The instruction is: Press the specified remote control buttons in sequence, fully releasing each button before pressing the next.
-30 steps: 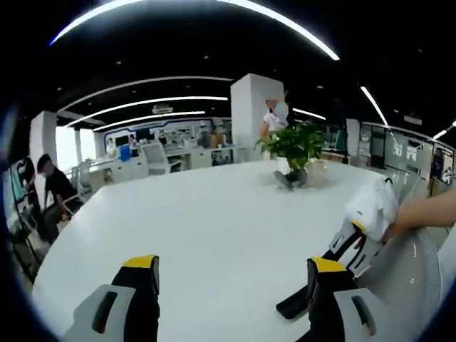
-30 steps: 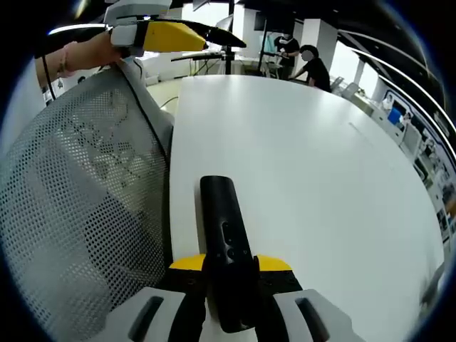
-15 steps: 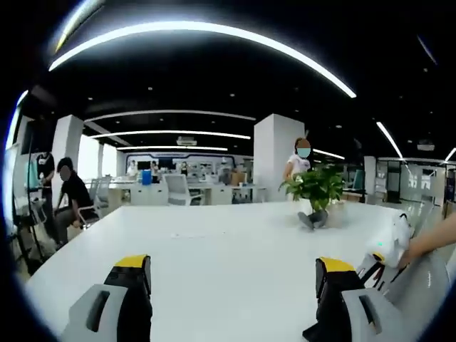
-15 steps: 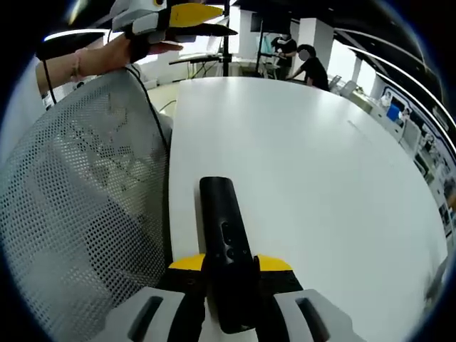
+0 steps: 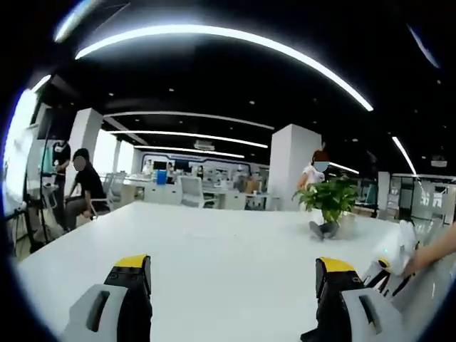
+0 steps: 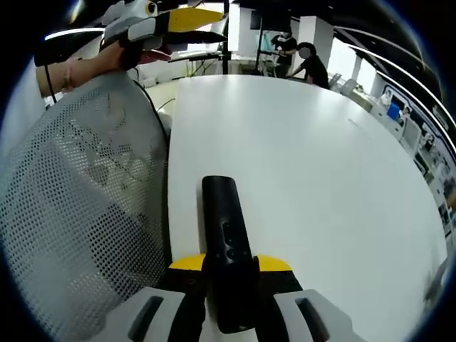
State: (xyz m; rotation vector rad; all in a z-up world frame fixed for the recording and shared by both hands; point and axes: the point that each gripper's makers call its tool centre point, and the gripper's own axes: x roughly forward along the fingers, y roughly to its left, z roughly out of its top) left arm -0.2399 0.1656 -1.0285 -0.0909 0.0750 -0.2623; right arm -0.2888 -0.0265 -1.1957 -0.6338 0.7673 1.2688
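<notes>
The black remote control [image 6: 228, 249] lies lengthwise between the yellow-tipped jaws of the right hand-held gripper [image 6: 229, 265], which is clenched on its near end; its far end points toward 12 o'clock over the white bench [image 6: 306, 157]. At 9 o'clock stands a grey mesh chair back [image 6: 78, 214]. The left hand-held gripper [image 5: 231, 274] hangs released above the bench, jaws wide apart, a potted plant [image 5: 329, 203] at 2 o'clock.

Potted plant [image 5: 330, 206], white table [image 6: 306, 157], mesh chair [image 6: 71, 214]
</notes>
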